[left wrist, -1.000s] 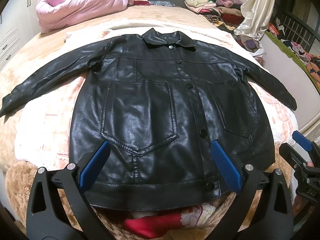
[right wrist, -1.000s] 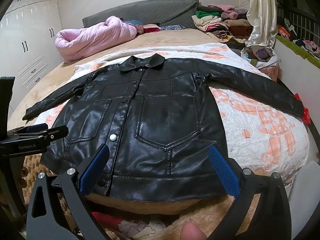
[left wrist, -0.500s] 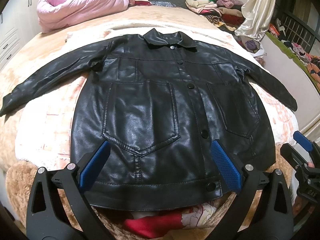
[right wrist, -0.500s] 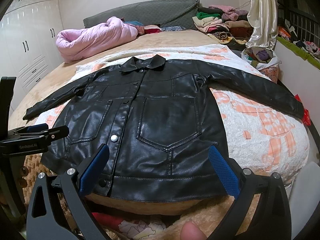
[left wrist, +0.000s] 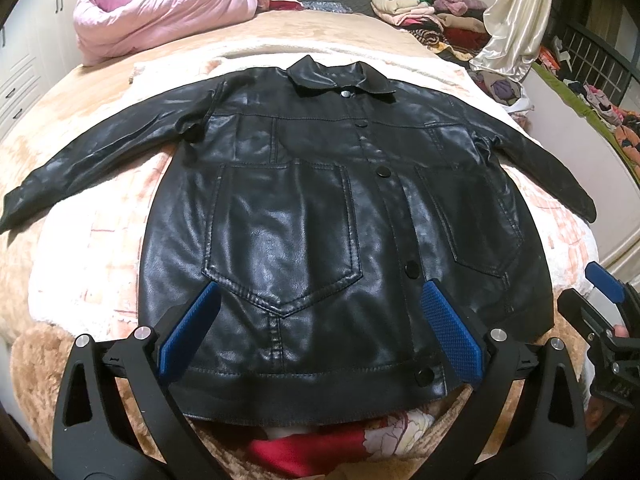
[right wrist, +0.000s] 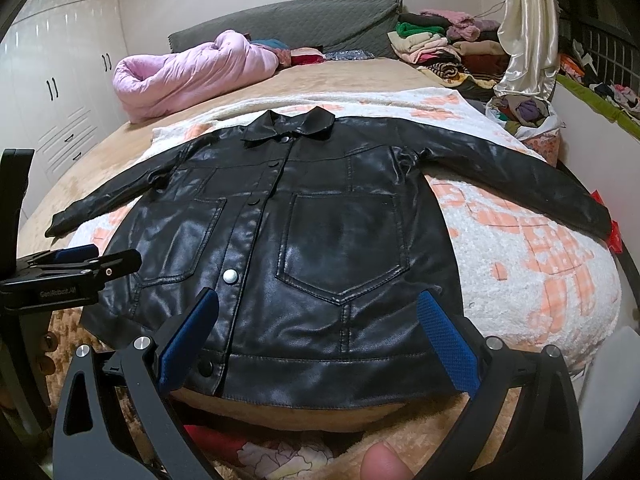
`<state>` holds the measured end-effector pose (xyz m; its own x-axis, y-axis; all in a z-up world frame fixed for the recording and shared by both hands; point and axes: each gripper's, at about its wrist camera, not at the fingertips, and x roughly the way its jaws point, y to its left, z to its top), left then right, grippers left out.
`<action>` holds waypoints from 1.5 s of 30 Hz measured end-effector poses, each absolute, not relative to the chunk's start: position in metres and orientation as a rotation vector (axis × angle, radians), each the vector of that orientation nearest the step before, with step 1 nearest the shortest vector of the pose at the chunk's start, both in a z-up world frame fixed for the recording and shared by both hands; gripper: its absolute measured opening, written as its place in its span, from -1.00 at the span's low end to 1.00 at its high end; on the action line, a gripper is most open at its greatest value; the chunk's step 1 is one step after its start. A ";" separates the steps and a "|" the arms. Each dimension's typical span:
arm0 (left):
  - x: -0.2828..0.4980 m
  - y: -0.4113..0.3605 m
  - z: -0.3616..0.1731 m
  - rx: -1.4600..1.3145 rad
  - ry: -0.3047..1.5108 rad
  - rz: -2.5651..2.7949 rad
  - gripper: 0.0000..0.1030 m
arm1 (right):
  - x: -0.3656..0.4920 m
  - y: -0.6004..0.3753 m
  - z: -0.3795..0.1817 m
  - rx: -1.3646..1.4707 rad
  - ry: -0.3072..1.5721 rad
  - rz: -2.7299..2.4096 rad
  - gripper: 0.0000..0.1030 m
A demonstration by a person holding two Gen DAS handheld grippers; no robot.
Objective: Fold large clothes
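A black leather jacket (left wrist: 320, 216) lies front-up and buttoned on the bed, collar far, both sleeves spread out to the sides. It also shows in the right wrist view (right wrist: 320, 248). My left gripper (left wrist: 320, 328) is open and empty, held just above the hem on the jacket's left half. My right gripper (right wrist: 316, 332) is open and empty above the hem on the right half. Each gripper shows at the edge of the other's view: the right gripper (left wrist: 604, 320) and the left gripper (right wrist: 72, 268).
The jacket rests on a white and orange fleece blanket (right wrist: 540, 264) over a tan bedspread (left wrist: 36, 364). A pink duvet (left wrist: 160, 16) and stacked folded clothes (left wrist: 420, 8) lie at the far end. A bag of clothes (right wrist: 524, 116) sits at the bed's right.
Both grippers have drifted slightly forward toward the jacket's hem. The jacket has not moved and both grippers stay open.
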<state>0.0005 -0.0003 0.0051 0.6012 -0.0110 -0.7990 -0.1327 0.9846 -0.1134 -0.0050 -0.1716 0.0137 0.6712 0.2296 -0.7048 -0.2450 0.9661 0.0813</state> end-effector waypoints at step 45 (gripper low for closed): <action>0.197 -0.005 0.004 -0.137 0.980 0.052 0.82 | 0.196 -0.216 0.027 0.049 0.760 -0.006 0.92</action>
<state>0.1973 -0.0052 0.0035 0.5562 -0.0183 -0.8308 -0.1055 0.9901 -0.0925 0.1962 -0.2164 0.0273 0.7252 0.0121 -0.6884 0.0233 0.9988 0.0421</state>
